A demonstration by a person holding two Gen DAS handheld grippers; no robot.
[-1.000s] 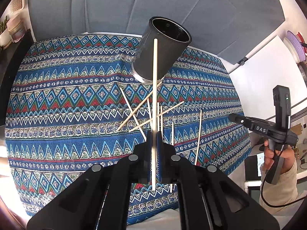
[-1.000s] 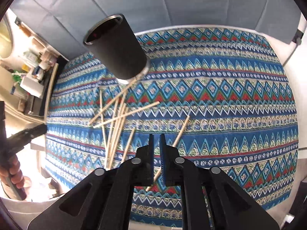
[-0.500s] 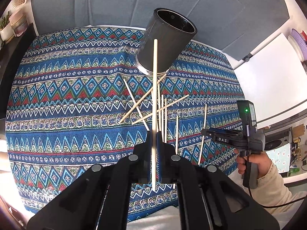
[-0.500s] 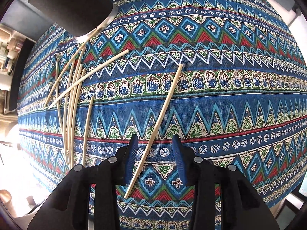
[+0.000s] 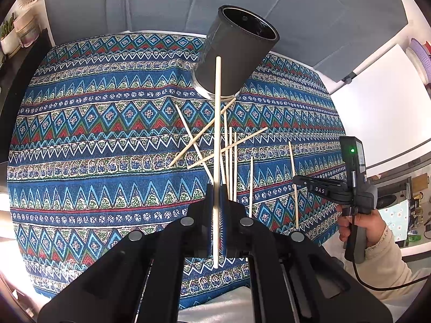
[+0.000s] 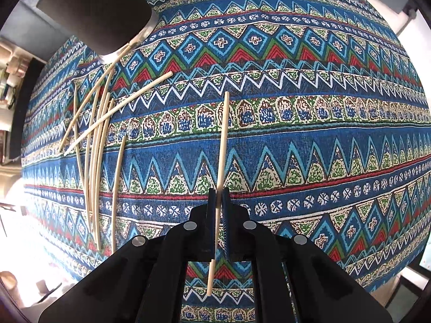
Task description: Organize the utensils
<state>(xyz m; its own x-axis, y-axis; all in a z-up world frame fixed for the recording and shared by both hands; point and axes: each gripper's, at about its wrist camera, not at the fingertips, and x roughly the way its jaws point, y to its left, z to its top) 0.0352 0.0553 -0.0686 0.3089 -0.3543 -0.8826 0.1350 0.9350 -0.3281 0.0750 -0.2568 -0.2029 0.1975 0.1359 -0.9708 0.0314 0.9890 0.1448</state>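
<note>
Patterned blue cloth [image 5: 94,140] covers the counter, grey panels behind. Left tongs [image 5: 216,196] are clamped on one wooden stick [image 5: 216,134] that reaches forward across the dark cup [image 5: 237,56] ahead. Right tongs [image 6: 219,202] are clamped on another stick [image 6: 223,140] close over the cloth. Loose sticks [image 6: 94,145] lie crossed forward-left of the right tongs, below the cup [image 6: 94,8]

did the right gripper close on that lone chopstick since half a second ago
Yes. The right gripper has shut on the chopstick, which now lies straighter against the tablecloth stripes.
</note>
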